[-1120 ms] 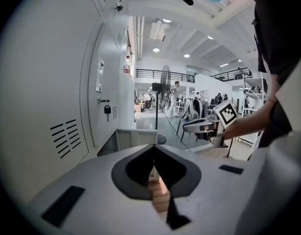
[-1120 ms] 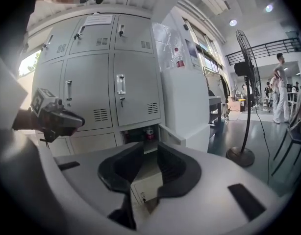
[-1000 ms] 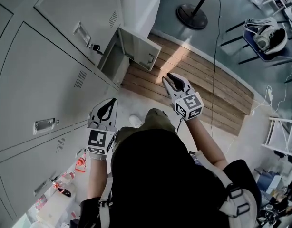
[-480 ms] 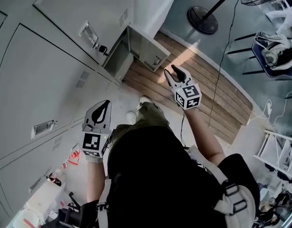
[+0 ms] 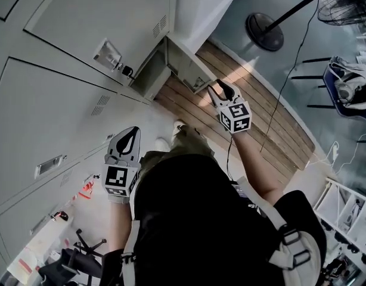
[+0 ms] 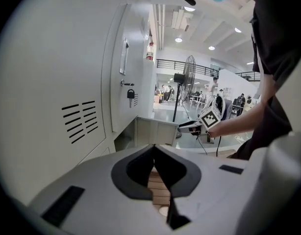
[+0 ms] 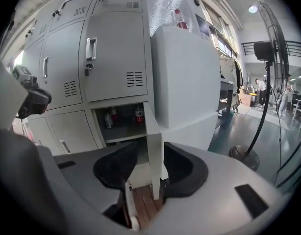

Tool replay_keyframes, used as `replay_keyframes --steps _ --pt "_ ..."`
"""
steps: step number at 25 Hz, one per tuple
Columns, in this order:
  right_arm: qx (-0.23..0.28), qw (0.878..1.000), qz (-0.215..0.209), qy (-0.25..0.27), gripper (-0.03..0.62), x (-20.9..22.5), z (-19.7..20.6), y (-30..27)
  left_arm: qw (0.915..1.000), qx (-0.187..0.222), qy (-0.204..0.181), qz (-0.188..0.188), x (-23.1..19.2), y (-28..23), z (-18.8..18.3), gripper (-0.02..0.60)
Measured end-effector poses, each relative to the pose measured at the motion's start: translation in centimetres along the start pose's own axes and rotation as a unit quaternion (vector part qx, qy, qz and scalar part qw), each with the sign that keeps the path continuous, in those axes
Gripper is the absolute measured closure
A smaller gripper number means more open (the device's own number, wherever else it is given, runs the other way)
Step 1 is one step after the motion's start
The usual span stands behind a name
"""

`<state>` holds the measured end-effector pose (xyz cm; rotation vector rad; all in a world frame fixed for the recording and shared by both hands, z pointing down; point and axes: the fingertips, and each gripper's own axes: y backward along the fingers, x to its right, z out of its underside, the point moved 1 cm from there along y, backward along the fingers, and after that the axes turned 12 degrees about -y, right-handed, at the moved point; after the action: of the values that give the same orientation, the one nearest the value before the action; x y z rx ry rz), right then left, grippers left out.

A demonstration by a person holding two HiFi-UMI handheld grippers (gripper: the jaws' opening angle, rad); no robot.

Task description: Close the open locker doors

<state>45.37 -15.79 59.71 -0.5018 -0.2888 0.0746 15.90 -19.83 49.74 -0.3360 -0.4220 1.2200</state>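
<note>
One small lower locker door [image 5: 186, 66] stands open from the grey locker wall, its compartment [image 7: 118, 124] holding bottles and cans. My right gripper [image 5: 219, 89] hovers just off the door's free edge. In the right gripper view that edge [image 7: 153, 131] lines up in the gap of the right gripper [image 7: 150, 145]; its jaws are opening and the pads do not press on it. My left gripper [image 5: 130, 134] hangs lower left by the closed lockers. The left gripper [image 6: 154, 149] is shut and empty, with the open door [image 6: 158, 131] ahead of it.
A floor fan's round base [image 5: 264, 31] and pole stand beyond the door. A wooden slatted mat [image 5: 254, 103] lies under the open locker. A tall white cabinet [image 7: 185, 77] flanks the lockers. A chair with a bag [image 5: 353, 91] is far right. Clutter [image 5: 81, 243] sits lower left.
My right gripper has moved closer to the open door's edge and its jaws have spread wider. The left gripper has stayed about where it was, still shut.
</note>
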Motion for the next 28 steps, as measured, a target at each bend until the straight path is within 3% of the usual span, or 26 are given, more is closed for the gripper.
replay_keyframes --steps 8,12,28 --pt "-0.01 1.0 -0.027 0.008 0.438 0.1 -0.1 -1.3 0.9999 -0.005 0.007 -0.015 0.1 -1.4 -0.5 0.572" --pt "-0.012 0.999 -0.042 0.011 0.47 -0.4 -0.1 -1.5 0.9996 -0.011 0.008 -0.025 -0.1 -1.5 -0.4 0.572" --pt "-0.043 0.993 -0.103 0.033 0.464 -5.9 1.1 -2.4 0.9974 -0.006 0.032 -0.063 -2.3 0.5 0.9 0.572"
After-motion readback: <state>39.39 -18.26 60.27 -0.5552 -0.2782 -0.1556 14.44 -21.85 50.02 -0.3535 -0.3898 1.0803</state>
